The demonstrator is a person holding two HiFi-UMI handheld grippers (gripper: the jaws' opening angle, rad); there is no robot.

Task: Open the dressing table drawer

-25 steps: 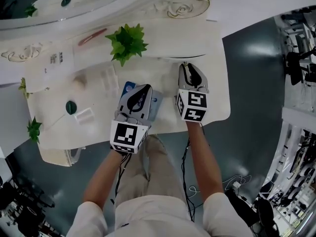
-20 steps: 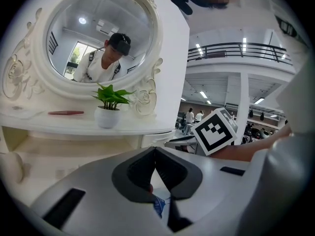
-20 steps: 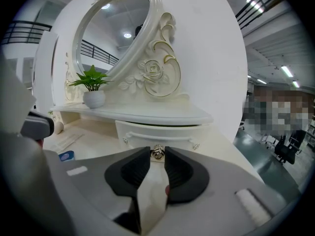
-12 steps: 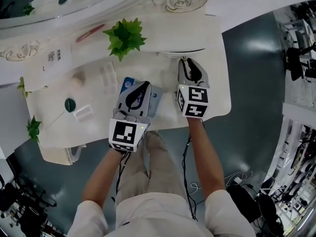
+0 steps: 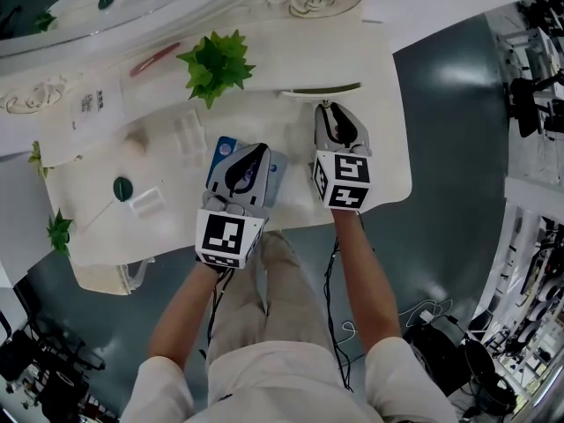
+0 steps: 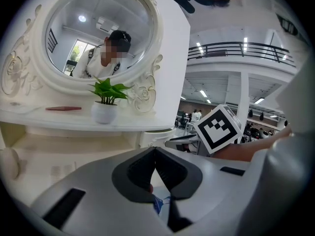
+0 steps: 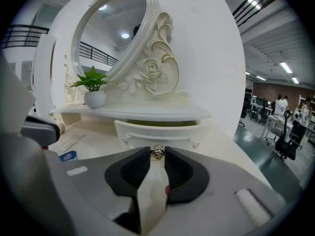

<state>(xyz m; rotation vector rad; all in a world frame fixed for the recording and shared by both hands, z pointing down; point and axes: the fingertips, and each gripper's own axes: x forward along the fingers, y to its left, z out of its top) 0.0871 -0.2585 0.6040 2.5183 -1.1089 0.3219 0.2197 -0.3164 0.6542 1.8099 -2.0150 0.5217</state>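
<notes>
Here our right gripper (image 5: pixel 330 113) pinches the knob (image 7: pixel 157 152) of the drawer (image 7: pixel 157 131), which stands slightly open; our left gripper (image 6: pixel 155 150) is closed, empty.

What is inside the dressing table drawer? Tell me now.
The drawer is out only a crack, the right claw shut on its knob. Only a dim strip of interior shows; the shelf above covers any contents.

Pale grey shells with black jaw pads on left gripper (image 5: pixel 256 154) and right gripper (image 5: pixel 332 111). White marker cube (image 5: pixel 228 236) with black squares at rear of each. Thin black cables (image 5: pixel 214 311) along both forearms. Short white sleeves (image 5: pixel 159 390), beige trousers (image 5: pixel 256 315).
</notes>
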